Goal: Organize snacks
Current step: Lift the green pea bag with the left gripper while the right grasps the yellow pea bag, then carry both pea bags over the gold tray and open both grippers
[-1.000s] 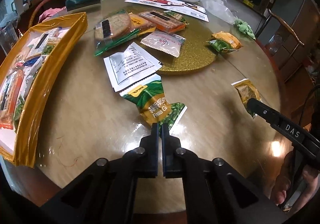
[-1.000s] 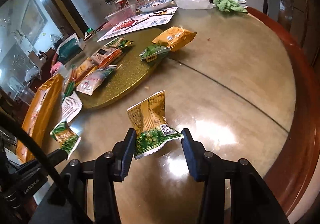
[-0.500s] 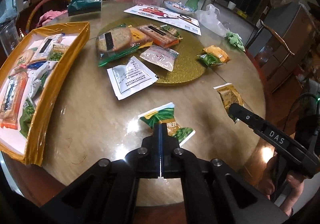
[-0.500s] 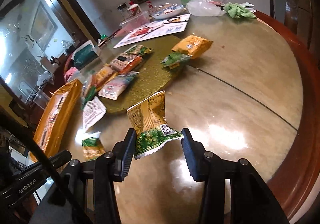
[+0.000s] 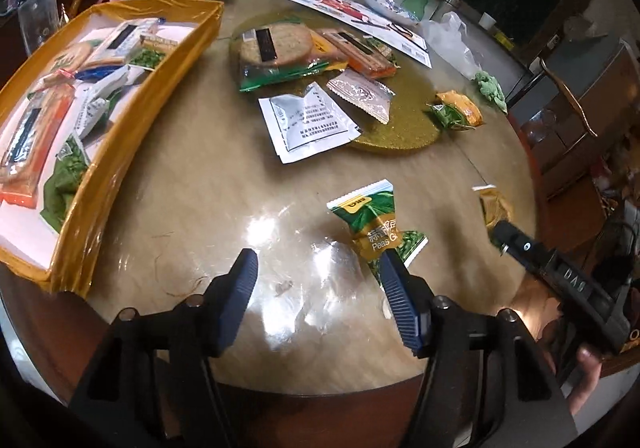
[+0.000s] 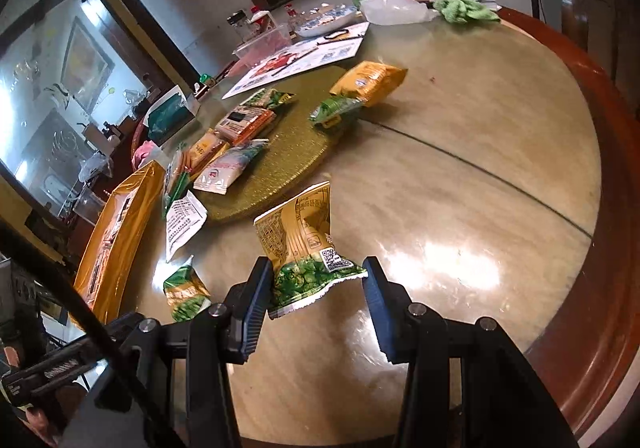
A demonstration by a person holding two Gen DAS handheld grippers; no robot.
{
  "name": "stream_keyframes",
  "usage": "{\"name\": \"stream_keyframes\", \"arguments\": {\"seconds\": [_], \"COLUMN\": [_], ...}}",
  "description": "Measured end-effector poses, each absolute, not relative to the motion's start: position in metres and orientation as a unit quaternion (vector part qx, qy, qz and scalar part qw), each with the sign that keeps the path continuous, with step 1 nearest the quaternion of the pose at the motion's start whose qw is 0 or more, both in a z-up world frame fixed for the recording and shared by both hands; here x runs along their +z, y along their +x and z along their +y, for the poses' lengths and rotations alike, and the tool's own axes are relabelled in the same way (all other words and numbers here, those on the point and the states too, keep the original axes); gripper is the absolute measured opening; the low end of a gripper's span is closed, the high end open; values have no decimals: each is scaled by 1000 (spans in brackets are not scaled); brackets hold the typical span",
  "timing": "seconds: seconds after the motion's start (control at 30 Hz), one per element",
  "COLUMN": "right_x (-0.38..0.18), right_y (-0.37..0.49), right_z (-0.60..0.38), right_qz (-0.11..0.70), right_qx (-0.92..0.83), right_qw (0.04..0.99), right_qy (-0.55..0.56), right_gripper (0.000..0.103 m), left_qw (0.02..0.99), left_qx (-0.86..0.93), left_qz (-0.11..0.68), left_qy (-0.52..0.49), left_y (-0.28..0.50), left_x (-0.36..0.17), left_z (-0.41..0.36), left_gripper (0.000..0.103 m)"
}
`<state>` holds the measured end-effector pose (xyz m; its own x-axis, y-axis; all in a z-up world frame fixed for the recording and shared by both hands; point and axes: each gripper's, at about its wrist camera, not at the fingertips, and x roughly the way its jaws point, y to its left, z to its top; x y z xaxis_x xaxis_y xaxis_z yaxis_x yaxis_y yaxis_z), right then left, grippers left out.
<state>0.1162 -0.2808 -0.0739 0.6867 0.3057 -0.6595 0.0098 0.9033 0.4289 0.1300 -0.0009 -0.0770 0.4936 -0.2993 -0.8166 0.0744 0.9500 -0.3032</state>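
The left tool [image 5: 318,280] is spread wide above the worktop [image 5: 208,208], beside a green pea packet [image 5: 378,226]. The right tool [image 6: 314,288] is spread around a yellow packet [image 6: 304,244].

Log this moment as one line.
left gripper: open, beside green peas packet | right gripper: open around yellow-green packet | gold tray: partly filled

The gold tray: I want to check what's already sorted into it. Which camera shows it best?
The left wrist view. There the gold tray is seen from above, so the packets lying in it show. The right wrist view catches the tray edge-on at the left, mostly its outer wall, with little of the contents visible.
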Motion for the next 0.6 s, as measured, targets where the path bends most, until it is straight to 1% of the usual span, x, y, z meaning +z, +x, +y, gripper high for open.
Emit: {"name": "stream_keyframes", "arguments": {"seconds": [0.07, 0.17, 0.2, 0.23, 0.27, 0.3, 0.33, 0.37, 0.4, 0.5, 0.6], "right_x": [-75, -74, -74, -73, -73, -72, -72, -73, -74, -78, -83], "right_y": [116, 115, 114, 114, 114, 113, 113, 112, 112, 110, 111], "right_z": [-278, -276, -276, -276, -276, -275, -275, -276, -277, -276, -273], "right_qz": [389, 387, 387, 387, 384, 381, 380, 381, 382, 385, 388], "right_qx": [88, 87, 84, 81, 78, 72, 62, 58, 59, 64, 66], "right_qw": [895, 896, 897, 897, 900, 904, 907, 907, 906, 904, 902], "right_qy": [202, 199, 198, 195, 190, 181, 173, 171, 174, 176, 177], "right_gripper": [46, 46, 46, 46, 46, 46, 46, 46, 46, 46, 46], "left_qw": [855, 840, 835, 835, 835, 833, 835, 837, 841, 850, 852], "left_qx": [-119, -129, -132, -128, -123, -117, -118, -116, -118, -128, -143], "left_qz": [493, 516, 522, 525, 527, 533, 529, 527, 521, 508, 500], "left_qy": [-110, -110, -109, -105, -100, -92, -94, -90, -84, -54, -56], "left_y": [137, 154, 159, 163, 165, 169, 169, 168, 164, 155, 147], "left_x": [-76, -78, -81, -84, -87, -93, -93, -91, -88, -84, -83], "left_z": [-9, -35, -43, -49, -53, -57, -58, -57, -57, -56, -50], "left_gripper": [64, 64, 62, 57, 41, 31, 30, 24, 22, 17, 13]}}
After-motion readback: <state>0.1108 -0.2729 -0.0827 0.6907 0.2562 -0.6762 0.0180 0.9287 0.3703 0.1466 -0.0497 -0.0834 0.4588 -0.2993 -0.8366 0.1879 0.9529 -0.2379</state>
